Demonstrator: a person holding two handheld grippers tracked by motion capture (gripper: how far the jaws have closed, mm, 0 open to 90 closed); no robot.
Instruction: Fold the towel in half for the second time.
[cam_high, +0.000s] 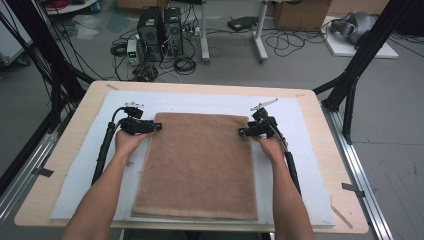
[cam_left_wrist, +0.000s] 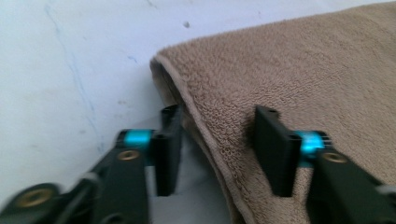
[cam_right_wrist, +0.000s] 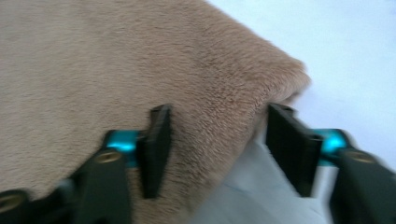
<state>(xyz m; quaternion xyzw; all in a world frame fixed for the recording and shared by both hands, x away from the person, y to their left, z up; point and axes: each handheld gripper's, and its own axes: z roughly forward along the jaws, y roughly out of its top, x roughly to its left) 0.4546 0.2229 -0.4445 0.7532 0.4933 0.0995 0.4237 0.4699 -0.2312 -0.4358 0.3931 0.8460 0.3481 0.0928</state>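
A brown towel (cam_high: 200, 165) lies flat and folded on the white mat (cam_high: 310, 160). My left gripper (cam_high: 154, 127) is at the towel's far left corner, my right gripper (cam_high: 244, 132) at its far right corner. In the left gripper view the left gripper (cam_left_wrist: 219, 149) is open, its jaws astride the towel's hemmed edge (cam_left_wrist: 201, 126), one jaw over the mat and one over the pile. In the right gripper view the right gripper (cam_right_wrist: 224, 149) is open too, straddling the towel's corner (cam_right_wrist: 275, 74), which is slightly raised off the mat.
The mat covers a wooden table (cam_high: 75, 135) with bare margins at left and right. Black frame posts (cam_high: 360, 55) stand at both far corners. Computers (cam_high: 160, 32), cables and boxes are on the floor beyond the table.
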